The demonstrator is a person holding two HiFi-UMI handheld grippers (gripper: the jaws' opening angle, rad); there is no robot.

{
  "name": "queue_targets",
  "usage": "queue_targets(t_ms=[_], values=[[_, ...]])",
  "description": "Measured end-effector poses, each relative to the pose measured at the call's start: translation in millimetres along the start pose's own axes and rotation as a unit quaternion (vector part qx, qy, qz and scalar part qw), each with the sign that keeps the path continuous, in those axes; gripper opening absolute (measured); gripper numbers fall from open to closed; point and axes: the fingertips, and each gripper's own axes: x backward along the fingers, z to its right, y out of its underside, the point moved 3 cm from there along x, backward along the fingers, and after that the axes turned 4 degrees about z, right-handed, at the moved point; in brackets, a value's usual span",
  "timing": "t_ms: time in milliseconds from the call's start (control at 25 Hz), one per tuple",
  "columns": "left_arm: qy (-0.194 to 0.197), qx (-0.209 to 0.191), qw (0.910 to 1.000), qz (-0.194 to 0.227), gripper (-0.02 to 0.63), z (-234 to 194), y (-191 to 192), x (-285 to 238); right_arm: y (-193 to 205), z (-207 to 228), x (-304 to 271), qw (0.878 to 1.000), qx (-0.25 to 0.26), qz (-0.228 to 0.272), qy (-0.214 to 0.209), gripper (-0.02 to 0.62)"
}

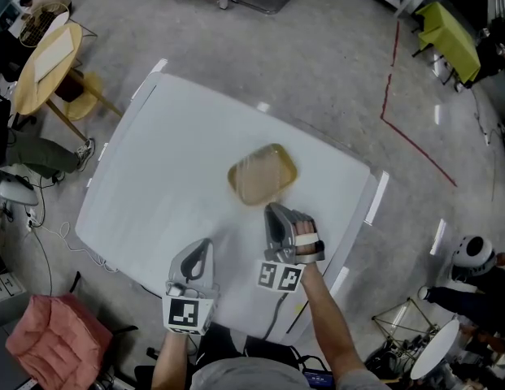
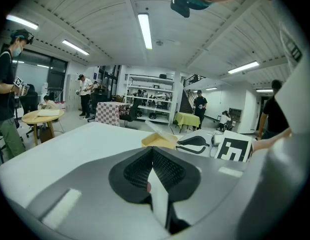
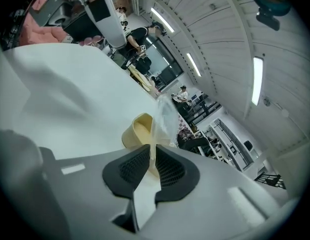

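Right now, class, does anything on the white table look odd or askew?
Yes. A clear film stands up from the yellow tray, pinched in the right hand-held gripper, instead of lying flat.

The right gripper (image 3: 152,160) has its jaws drawn almost together on what looks like a thin clear film (image 3: 165,115), which rises from between the pads and is hard to trace against the bright room. Just past the fingertips a pale yellow tray (image 3: 134,132) sits on the white table (image 3: 65,96), touching the film's lower edge.
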Motion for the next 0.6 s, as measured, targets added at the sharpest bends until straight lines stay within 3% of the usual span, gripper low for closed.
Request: queue_targets(t_ms=[600], values=[[-0.006, -0.006, 0.9995, 0.031, 0.012, -1.8, -32.4, 26.0, -31.8, 29.7, 27.2, 0.998, -0.020, 0.025, 0.045, 0.035]])
